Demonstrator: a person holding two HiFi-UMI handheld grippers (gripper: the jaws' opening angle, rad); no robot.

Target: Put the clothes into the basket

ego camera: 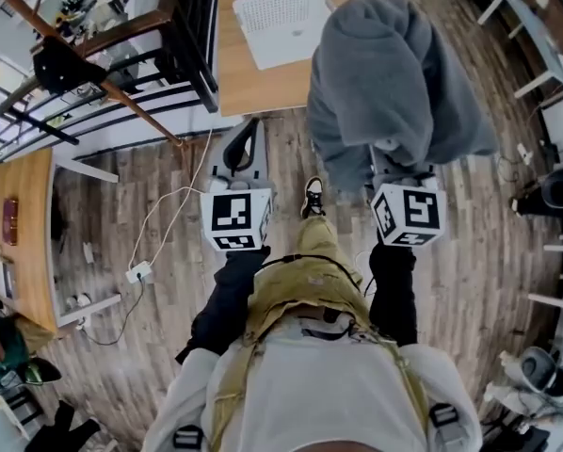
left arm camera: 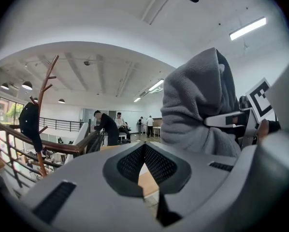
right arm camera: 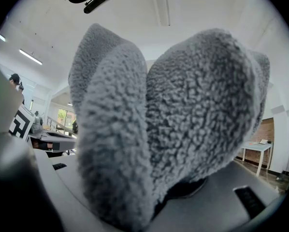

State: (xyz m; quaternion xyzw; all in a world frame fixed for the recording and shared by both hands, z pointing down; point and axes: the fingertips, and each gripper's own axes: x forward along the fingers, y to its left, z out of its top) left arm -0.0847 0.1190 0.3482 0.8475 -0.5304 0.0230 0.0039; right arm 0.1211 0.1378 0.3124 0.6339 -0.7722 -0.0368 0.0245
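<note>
A grey fleece garment hangs in the air in front of me, and my right gripper is shut on its lower part. In the right gripper view the fleece fills the picture and hides the jaws of the right gripper. My left gripper is held beside it to the left, shut with nothing between its jaws; the left gripper points up and sees the garment at its right. A white perforated basket stands on a wooden table just beyond the garment.
A wooden coat rack with a dark garment stands at the far left by a black railing. A white cable and power strip lie on the plank floor. Another wooden desk is at the left edge.
</note>
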